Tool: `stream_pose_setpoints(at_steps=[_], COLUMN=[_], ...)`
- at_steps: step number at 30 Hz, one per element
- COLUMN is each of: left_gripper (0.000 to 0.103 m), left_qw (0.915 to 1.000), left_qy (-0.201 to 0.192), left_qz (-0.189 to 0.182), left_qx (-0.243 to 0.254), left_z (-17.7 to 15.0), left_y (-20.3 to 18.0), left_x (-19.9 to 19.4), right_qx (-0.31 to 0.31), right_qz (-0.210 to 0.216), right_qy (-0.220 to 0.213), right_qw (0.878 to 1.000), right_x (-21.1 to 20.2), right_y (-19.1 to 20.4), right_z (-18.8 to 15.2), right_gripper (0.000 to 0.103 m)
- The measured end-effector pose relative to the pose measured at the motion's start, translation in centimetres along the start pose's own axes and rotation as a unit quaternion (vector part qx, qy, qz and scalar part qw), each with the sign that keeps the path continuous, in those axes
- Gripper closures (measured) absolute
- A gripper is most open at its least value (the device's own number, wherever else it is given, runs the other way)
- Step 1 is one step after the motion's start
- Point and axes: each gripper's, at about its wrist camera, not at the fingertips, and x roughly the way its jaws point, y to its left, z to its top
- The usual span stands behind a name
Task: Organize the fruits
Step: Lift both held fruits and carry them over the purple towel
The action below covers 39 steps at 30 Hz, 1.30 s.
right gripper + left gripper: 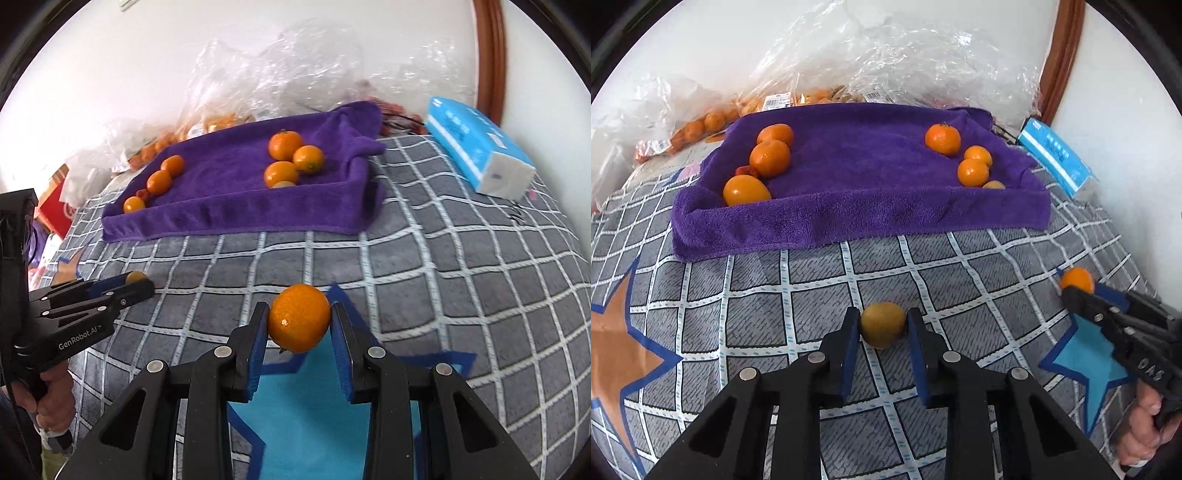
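Observation:
My left gripper (882,326) is shut on a small yellow-brown fruit (882,324) just above the checked bedcover. My right gripper (300,319) is shut on an orange mandarin (299,318) over a blue star patch; it also shows in the left wrist view (1077,280). A purple towel tray (849,214) lies ahead, with three orange fruits and a small red one at its left end (770,158) and several oranges at its right end (973,171). In the right wrist view the tray (236,218) lies ahead to the left.
Clear plastic bags with more oranges (701,125) lie behind the tray against the wall. A blue tissue pack (480,151) lies at the right of the tray. A brown wooden frame (1063,55) stands at the back right. A red box (55,206) sits at far left.

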Motion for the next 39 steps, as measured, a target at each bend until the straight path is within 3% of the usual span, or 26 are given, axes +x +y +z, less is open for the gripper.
stream_pose_setpoints(at_steps=[8,13,21,29,39], left_gripper=[0.079,0.079,0.079,0.079,0.079], left_qw=[0.9992,0.9992,0.9989,0.9963,0.9961], left_qy=[-0.009,-0.015,-0.006,0.009,0.0], left_qz=[-0.011,-0.01,-0.026,-0.05,-0.076], left_qx=[-0.037,-0.034,-0.038,-0.07,-0.043], left_z=[-0.3,-0.4,-1.0,-2.1,-2.1], left_y=[3.3,6.2,12.7,19.1,19.5], left_x=[-2.8,-4.4,-5.4,-5.6,-7.1], right_qx=[-0.002,-0.003,0.015,0.06,0.042], right_qz=[0.004,-0.012,-0.038,-0.024,-0.056], right_qy=[0.004,-0.002,0.006,0.019,-0.024], right_qw=[1.0,1.0,0.999,0.998,0.997], right_x=[0.5,-0.1,0.8,3.4,0.5], right_y=[2.7,6.1,11.8,15.9,19.2], right_z=[0.4,0.5,0.4,0.6,1.7], right_gripper=[0.07,0.07,0.07,0.07,0.07])
